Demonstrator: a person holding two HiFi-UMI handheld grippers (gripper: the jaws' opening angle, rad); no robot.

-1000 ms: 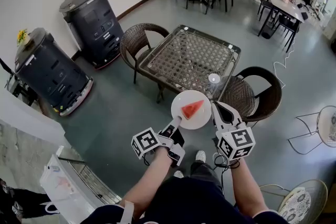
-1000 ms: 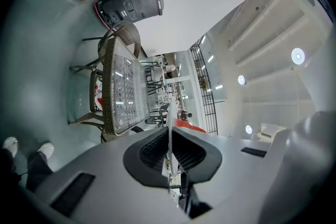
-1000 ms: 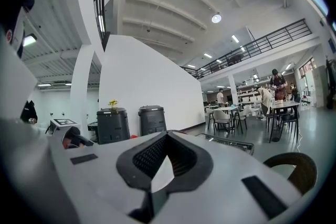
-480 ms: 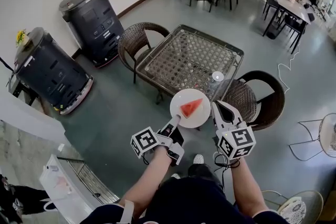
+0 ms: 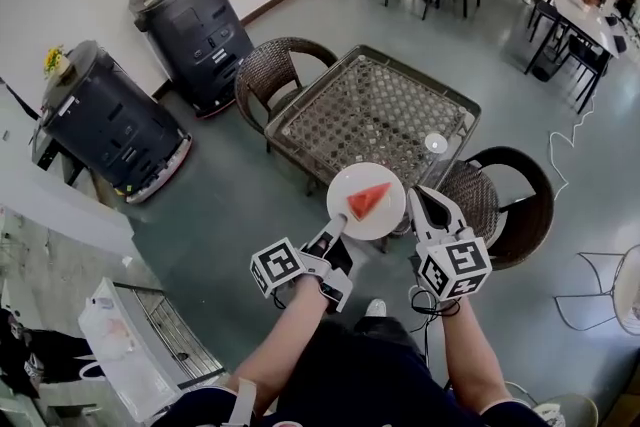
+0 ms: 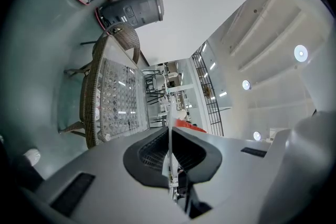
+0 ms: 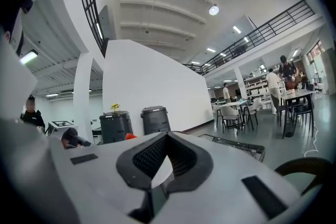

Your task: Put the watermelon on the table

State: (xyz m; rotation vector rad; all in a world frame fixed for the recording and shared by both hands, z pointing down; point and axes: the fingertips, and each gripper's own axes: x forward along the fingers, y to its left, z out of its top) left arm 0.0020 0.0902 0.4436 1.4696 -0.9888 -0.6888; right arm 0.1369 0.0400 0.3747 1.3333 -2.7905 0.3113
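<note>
A red watermelon wedge (image 5: pixel 367 199) lies on a round white plate (image 5: pixel 345 185). My left gripper (image 5: pixel 338 227) is shut on the plate's near rim and holds it level in the air, at the near edge of the glass-topped wicker table (image 5: pixel 375 110). In the left gripper view the plate (image 6: pixel 169 128) shows edge-on between the jaws, with the wedge (image 6: pixel 185 124) beyond and the table (image 6: pixel 118 97) to the left. My right gripper (image 5: pixel 422 195) hangs just right of the plate, shut, with nothing in it. Its own view shows the jaw tips (image 7: pixel 168 135) meeting.
Two wicker chairs flank the table, one far left (image 5: pixel 275 65), one near right (image 5: pixel 510 185). A small white disc (image 5: pixel 435 143) lies on the table's right corner. Two dark round bins (image 5: pixel 195 20) (image 5: pixel 105 120) stand by the wall. More tables, chairs and people fill the back.
Both grippers and the plate have travelled toward the table, whose near edge now lies under the plate's far rim. The left grip on the plate is unchanged.
</note>
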